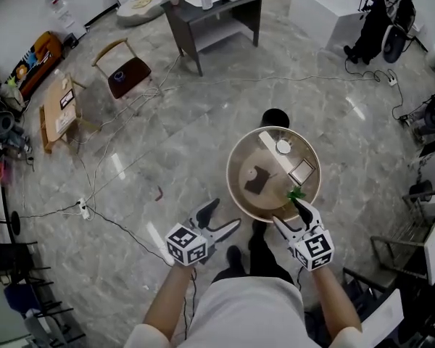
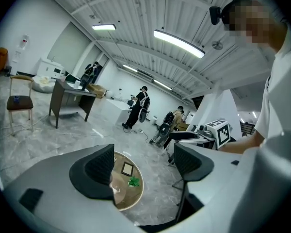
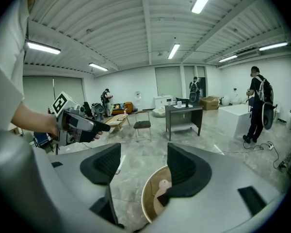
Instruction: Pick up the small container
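My left tongs and right tongs both gape empty, the right ones hiding the round counter's near rim, small container a tiny white blob on its far side, marble floor strewn with cables.

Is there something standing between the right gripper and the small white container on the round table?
Yes. A small green plant sits on the round table just ahead of the right gripper, roughly on the line to the small container. A framed picture lies just beside that line.
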A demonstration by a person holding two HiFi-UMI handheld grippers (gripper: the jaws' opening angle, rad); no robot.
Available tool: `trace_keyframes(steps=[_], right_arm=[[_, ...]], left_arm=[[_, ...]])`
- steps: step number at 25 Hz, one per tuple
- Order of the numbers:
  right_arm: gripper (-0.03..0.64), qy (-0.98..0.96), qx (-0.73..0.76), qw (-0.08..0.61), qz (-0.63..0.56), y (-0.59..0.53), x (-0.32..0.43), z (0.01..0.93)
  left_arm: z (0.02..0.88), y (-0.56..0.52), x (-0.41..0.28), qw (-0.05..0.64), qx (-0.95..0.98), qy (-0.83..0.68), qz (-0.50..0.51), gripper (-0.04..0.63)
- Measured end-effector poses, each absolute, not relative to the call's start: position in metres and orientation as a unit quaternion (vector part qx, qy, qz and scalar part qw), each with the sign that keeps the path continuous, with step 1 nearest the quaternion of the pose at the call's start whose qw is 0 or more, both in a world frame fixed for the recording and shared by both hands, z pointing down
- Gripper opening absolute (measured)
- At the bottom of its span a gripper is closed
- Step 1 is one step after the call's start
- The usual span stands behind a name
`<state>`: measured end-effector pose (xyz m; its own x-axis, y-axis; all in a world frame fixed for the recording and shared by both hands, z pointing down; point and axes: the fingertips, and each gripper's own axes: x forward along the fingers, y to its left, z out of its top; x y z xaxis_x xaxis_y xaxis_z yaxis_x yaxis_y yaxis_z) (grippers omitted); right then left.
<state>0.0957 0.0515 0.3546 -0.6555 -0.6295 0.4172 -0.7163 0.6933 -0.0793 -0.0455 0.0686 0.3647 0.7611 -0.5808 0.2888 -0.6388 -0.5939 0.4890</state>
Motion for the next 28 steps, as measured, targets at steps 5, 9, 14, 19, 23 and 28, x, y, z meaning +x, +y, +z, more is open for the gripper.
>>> trace_keyframes(steps=[5,9,14,19,23,28], right_arm=[[0.313,-0.907,0.346,0.197,0.139,0.002,0.117,0.38],[0.313,-0.912,0.327,0.203,0.145,-0.029,0.119,0.409],[0.313,-0.917,0.294,0.218,0.157,-0.059,0.114,0.453],[0.313,-0.921,0.266,0.229,0.168,-0.086,0.111,0.495],[0.313,-0.924,0.244,0.24,0.173,-0.1,0.108,0.526],[0.313,-0.92,0.235,0.254,0.186,-0.113,0.105,0.565]], left_arm=[[0.388,0.029,-0.022,0.312,0.879,-0.356,0.061,0.393],[0.417,0.0,-0.014,0.322,0.871,-0.364,0.069,0.393],[0.455,-0.028,-0.005,0.336,0.86,-0.376,0.072,0.393],[0.492,-0.055,0.005,0.346,0.852,-0.384,0.081,0.393],[0.519,-0.075,0.01,0.348,0.848,-0.388,0.095,0.393],[0.553,-0.091,0.01,0.353,0.845,-0.387,0.109,0.393]])
